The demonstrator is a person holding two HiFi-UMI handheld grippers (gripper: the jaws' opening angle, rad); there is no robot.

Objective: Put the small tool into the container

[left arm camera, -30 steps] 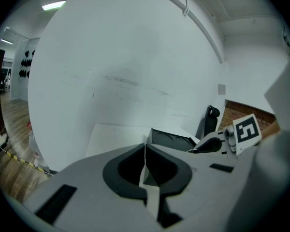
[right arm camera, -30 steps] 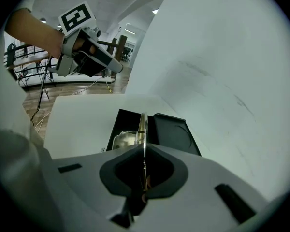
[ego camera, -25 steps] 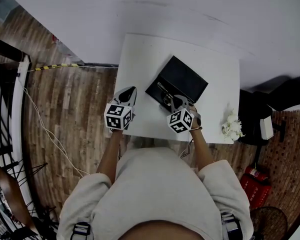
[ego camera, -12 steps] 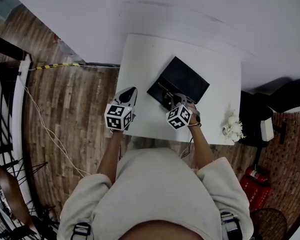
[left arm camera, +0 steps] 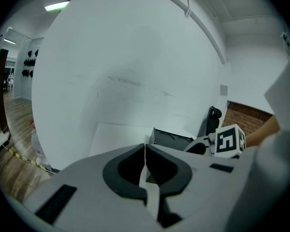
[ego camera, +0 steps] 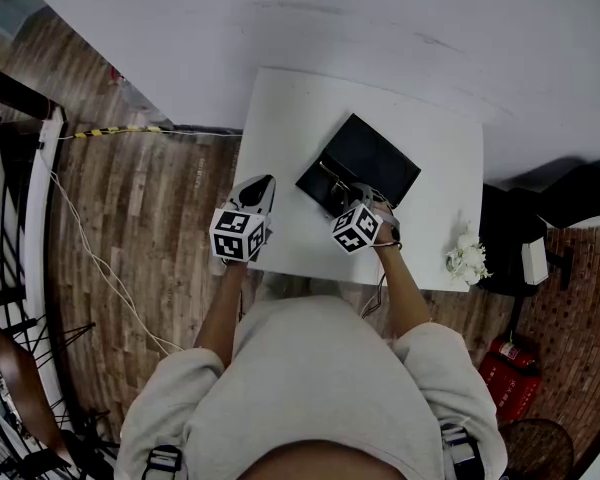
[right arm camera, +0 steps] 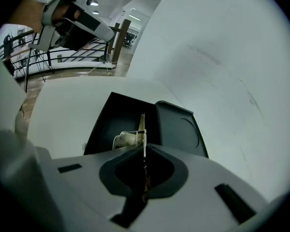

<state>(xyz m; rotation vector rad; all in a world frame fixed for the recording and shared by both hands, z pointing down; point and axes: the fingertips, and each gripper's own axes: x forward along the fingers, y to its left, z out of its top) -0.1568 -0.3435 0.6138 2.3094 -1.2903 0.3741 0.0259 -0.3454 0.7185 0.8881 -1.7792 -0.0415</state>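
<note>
A: Where are we, then, somebody's home?
B: More a loft-style studio or lab, I'd say: plank floor (ego camera: 150, 218), one plain white counter (ego camera: 280, 128) against a blank wall (ego camera: 330, 18), brick (left arm camera: 246, 115) off to the side, black railing (ego camera: 5, 198), striped hazard tape (ego camera: 110, 131) and a loose cable (ego camera: 88, 258) trailing across the boards

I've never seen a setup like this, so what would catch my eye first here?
The black container lying open on the white table stands out most. The right gripper is shut on a thin small tool above it, while the left gripper hangs shut and empty at the table's near left edge.
</note>
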